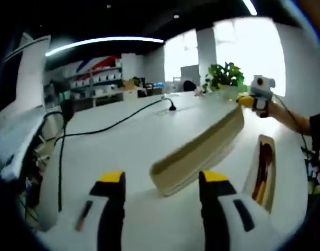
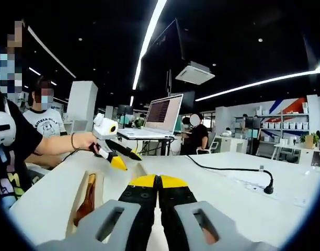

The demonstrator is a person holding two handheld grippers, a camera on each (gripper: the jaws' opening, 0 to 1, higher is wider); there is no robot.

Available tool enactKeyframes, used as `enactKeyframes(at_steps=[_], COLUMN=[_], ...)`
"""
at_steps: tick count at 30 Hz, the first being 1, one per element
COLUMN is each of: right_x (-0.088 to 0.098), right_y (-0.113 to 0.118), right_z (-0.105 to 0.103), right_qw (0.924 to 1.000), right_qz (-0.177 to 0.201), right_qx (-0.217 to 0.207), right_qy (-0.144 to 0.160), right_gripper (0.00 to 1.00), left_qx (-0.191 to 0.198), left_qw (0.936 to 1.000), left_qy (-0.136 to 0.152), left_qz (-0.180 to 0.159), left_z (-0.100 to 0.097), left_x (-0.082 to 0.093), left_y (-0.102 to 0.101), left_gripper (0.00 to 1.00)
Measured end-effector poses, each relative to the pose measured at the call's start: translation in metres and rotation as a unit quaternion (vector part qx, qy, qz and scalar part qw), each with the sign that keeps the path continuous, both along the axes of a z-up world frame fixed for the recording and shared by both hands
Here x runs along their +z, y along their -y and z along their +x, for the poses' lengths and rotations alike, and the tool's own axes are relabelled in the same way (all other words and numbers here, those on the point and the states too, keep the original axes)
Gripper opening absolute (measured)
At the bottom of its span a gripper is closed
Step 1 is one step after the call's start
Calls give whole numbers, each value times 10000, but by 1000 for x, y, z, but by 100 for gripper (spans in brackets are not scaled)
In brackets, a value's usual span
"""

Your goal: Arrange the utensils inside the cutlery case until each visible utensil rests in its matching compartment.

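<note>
A long cream lid [image 1: 202,149] of the cutlery case hangs tilted above the white table. Its far end meets my right gripper [image 1: 249,102], which a hand holds. In the right gripper view, my right gripper [image 2: 157,181] has its yellow-tipped jaws pressed together, with a sliver of the cream lid [image 2: 137,170] just behind them. The open case [image 1: 269,151] lies to the right with brown wooden utensils [image 1: 262,170] inside. The case [image 2: 76,204] and a wooden utensil [image 2: 90,196] lie left of my jaws. My left gripper [image 1: 163,180] is open over bare table. The left gripper [image 2: 118,159] also shows in a hand.
A black cable [image 1: 107,128] runs across the table towards a potted plant [image 1: 225,76]. A laptop [image 2: 160,117] stands at the far edge, and a cable with a plug [image 2: 267,188] lies to the right. People sit beyond the table; an arm [image 2: 55,144] reaches in.
</note>
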State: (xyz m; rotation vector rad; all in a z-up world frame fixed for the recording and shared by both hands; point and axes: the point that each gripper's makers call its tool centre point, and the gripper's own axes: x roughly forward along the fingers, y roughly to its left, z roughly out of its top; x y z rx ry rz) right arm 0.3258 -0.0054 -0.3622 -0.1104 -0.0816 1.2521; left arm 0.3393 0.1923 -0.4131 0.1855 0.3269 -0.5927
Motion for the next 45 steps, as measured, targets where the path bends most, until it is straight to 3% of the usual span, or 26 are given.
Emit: enactKeyframes(at_steps=[3, 7, 10, 12, 14, 16, 17, 21, 24, 28, 30, 31, 32, 34, 37, 45], right_x=[-3, -7, -7, -7, -7, -7, -9, -15, -14, -11, -16, -16, -16, -19, -19, -32], right_y=[0, 1, 2, 2, 2, 2, 1, 2, 4, 3, 2, 3, 4, 5, 6, 12], right_z=[-1, -2, -5, -6, -7, -8, -9, -9, -7, -7, -5, -5, -5, -2, -2, 3], right_qw=[9999, 9997, 9993, 9989, 9987, 9982, 9979, 9971, 9972, 9970, 9965, 9964, 9966, 9965, 9970, 9966], right_qz=[-104, -173, -205, -246, -293, -324, -356, -490, -472, -473, -616, -628, -635, -712, -686, -820], right_qx=[39, 56, 115, 150, 164, 203, 229, 220, 207, 223, 189, 217, 231, 197, 171, 22], right_qy=[58, 152, 278, 359, 394, 468, 483, 533, 537, 578, 529, 518, 479, 388, 314, -61], right_gripper=[0, 0, 0, 0, 0, 0, 0, 0, 0, 0, 0, 0, 0, 0, 0, 0], left_qx=[-370, -707, -788, -915, -1136, -1166, -1308, -1369, -1466, -1515, -1586, -1579, -1559, -1553, -1540, -1656], left_qw=[9972, 9842, 9823, 9766, 9623, 9552, 9474, 9425, 9293, 9235, 9152, 9118, 9136, 9236, 9179, 9185], left_qy=[84, 52, 4, 5, -55, -311, -285, -301, -463, -526, -715, -638, -611, -714, -664, -788], left_qz=[640, 1620, 1700, 1947, 2470, 2701, 2906, 3033, 3359, 3485, 3635, 3737, 3706, 3433, 3596, 3503], left_z=[-5, -6, 3, 6, 6, 4, 4, 8, 5, 7, 2, 3, 4, 3, 0, -11], left_x=[8, 3, 5, 3, -5, -13, -16, -16, -17, -19, -26, -24, -22, -20, -21, -23], left_y=[8, 15, 19, 19, 18, 17, 19, 25, 22, 22, 20, 19, 18, 19, 17, 16], left_gripper=[55, 51, 44, 44, 45, 45, 43, 32, 27, 23, 23, 23, 23, 22, 22, 24])
